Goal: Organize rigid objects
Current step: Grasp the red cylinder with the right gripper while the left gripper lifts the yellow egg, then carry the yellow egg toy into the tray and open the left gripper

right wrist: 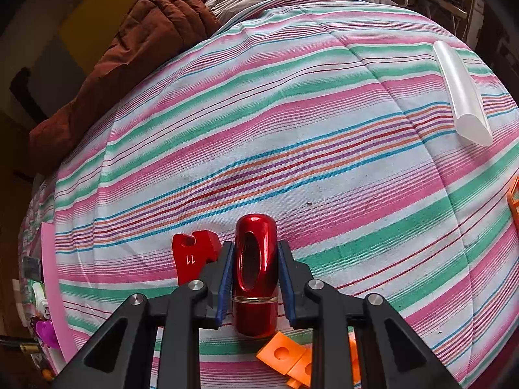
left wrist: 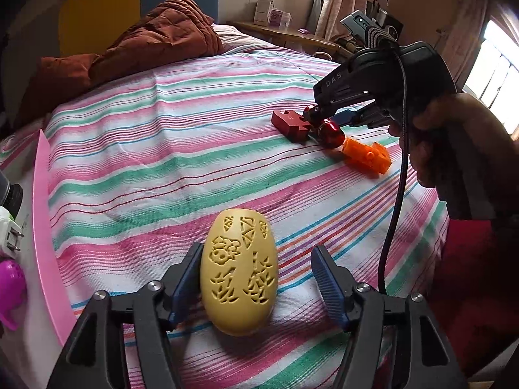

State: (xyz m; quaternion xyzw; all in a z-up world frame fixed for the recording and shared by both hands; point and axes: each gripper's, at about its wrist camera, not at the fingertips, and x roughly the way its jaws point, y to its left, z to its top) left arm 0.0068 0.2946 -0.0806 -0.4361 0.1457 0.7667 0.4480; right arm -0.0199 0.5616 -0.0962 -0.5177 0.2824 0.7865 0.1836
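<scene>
A yellow carved egg-shaped object (left wrist: pixel 240 272) lies on the striped bedsheet (left wrist: pixel 181 149) between the fingers of my left gripper (left wrist: pixel 258 253). The left pad touches its side, the right pad stands clear of it, so the gripper is open. My right gripper (right wrist: pixel 255 245) is shut on a shiny red metal cylinder (right wrist: pixel 256 269) and points steeply down at the bed. In the left wrist view the right gripper (left wrist: pixel 321 120) sits at the far right, with the red cylinder (left wrist: pixel 331 131) in it. A red block (right wrist: pixel 193 256) marked 11 lies just left of it, and an orange plastic piece (right wrist: pixel 292 356) lies beneath.
A pink tray edge (left wrist: pixel 45 227) runs along the left, with a white plug (left wrist: pixel 8 230) and a purple toy (left wrist: pixel 11 278) beyond it. A brown quilt (left wrist: pixel 155 42) is heaped at the far end. A clear plastic tube (right wrist: pixel 462 94) lies far right on the sheet.
</scene>
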